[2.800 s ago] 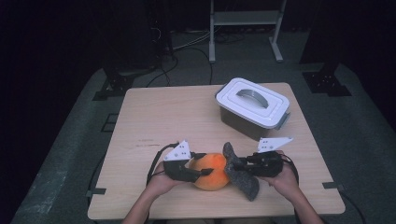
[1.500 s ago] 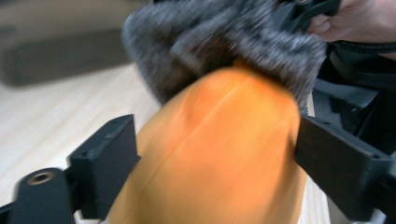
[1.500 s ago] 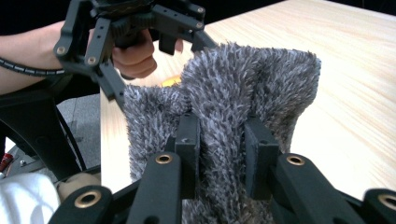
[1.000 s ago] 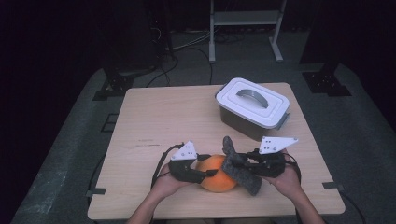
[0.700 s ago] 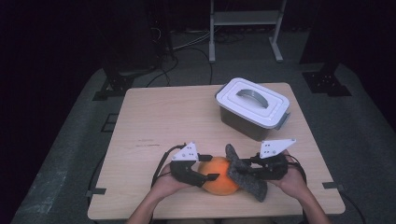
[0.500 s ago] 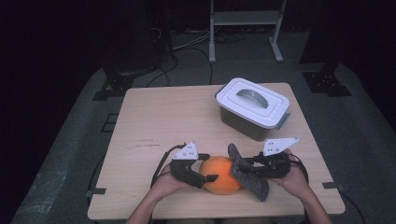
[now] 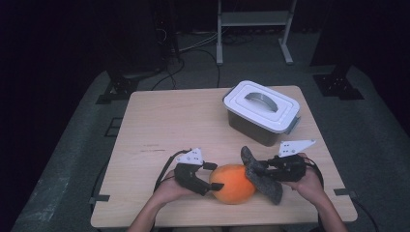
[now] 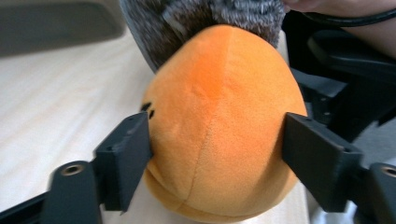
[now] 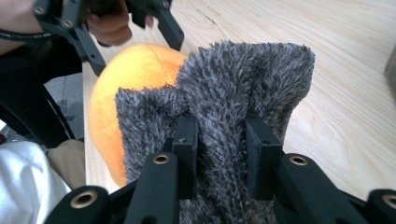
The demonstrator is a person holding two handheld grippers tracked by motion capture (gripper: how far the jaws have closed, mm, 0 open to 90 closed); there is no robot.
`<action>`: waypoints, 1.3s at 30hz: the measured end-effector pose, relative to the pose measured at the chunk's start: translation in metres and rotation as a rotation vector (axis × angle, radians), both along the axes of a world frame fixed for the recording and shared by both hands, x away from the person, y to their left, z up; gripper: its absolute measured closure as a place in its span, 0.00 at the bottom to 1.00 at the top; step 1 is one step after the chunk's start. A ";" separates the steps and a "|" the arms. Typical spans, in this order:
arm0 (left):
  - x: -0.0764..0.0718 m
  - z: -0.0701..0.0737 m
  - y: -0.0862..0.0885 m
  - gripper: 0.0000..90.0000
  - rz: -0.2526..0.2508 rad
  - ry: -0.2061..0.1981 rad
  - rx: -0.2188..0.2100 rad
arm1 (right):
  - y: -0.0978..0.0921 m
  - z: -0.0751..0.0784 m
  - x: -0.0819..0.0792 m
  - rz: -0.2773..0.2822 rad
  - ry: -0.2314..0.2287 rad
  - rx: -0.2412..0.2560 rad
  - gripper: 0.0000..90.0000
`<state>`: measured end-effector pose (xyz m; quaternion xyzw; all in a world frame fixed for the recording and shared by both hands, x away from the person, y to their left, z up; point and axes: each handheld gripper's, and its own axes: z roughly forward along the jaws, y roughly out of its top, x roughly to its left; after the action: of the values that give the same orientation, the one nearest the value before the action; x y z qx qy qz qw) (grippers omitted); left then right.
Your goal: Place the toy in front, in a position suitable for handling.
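Note:
A round orange plush toy (image 7: 233,183) rests on the wooden table (image 7: 169,121) near its front edge, with a grey fuzzy flap (image 7: 263,180) on its right side. My left gripper (image 7: 215,176) is open, its jaws straddling the toy's left end. In the left gripper view both jaws stand against the orange body (image 8: 219,130) without denting it, and the grey flap (image 8: 205,18) rises behind. My right gripper (image 7: 258,170) is shut on the grey flap (image 9: 243,84), pinched between its jaws (image 9: 220,140). The orange body (image 9: 135,79) sits beyond.
A white lidded storage box (image 7: 261,112) with a grey handle stands at the back right of the table. Bare tabletop stretches across the left and middle. Cables trail from both grippers toward the front edge. Dark floor and stands surround the table.
The toy, held up between both grippers earlier, has come down onto the table and shifted slightly right. The left jaws now sit loosely around it; the right gripper keeps the grey flap.

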<state>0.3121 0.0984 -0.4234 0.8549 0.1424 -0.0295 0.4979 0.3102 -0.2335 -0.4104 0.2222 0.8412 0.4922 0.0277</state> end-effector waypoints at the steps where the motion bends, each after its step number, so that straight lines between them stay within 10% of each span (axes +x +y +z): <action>1: -0.002 0.001 0.000 0.34 -0.008 -0.006 0.002 | 0.000 0.001 0.000 -0.001 0.003 0.005 0.77; 9: -0.011 0.016 -0.003 0.57 -0.006 -0.113 0.005 | 0.014 0.025 -0.013 0.039 -0.069 0.067 0.81; 17: -0.006 0.018 0.006 0.57 0.029 -0.096 -0.007 | 0.009 0.007 -0.003 0.023 0.004 0.019 0.81; 24: -0.008 0.025 0.007 0.57 0.032 -0.115 -0.015 | 0.014 0.028 -0.013 0.036 -0.058 0.088 0.82; 39: 0.001 0.006 0.003 0.21 0.020 -0.022 -0.001 | 0.013 -0.001 -0.005 0.066 0.020 -0.007 0.82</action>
<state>0.3135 0.1016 -0.4170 0.8535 0.1455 -0.0151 0.5002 0.3055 -0.2206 -0.4113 0.1991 0.8500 0.4878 0.0040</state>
